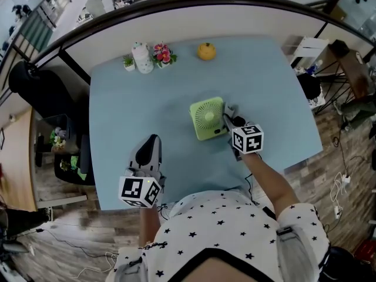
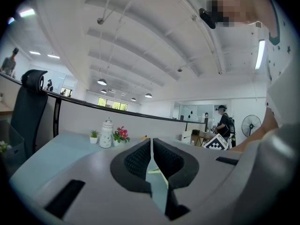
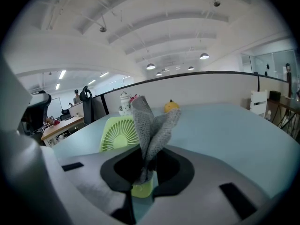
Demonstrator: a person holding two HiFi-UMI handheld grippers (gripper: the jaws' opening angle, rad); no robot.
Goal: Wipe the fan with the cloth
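Observation:
A small green fan (image 1: 208, 118) stands on the light blue table (image 1: 147, 104), near the middle. My right gripper (image 1: 230, 122) is at the fan's right edge, shut on a grey cloth (image 3: 150, 125) that sticks up from between its jaws. The fan's grille (image 3: 119, 133) shows just left of the cloth in the right gripper view. My left gripper (image 1: 149, 148) rests near the table's front edge, well left of the fan. Its jaws are shut with nothing between them (image 2: 152, 162).
At the table's far side stand a white jar (image 1: 142, 57), a tiny potted plant (image 1: 128, 62), pink flowers (image 1: 163, 54) and a yellow fruit-shaped object (image 1: 206, 51). A black office chair (image 1: 35, 87) is left of the table. A curved partition rail runs behind the table.

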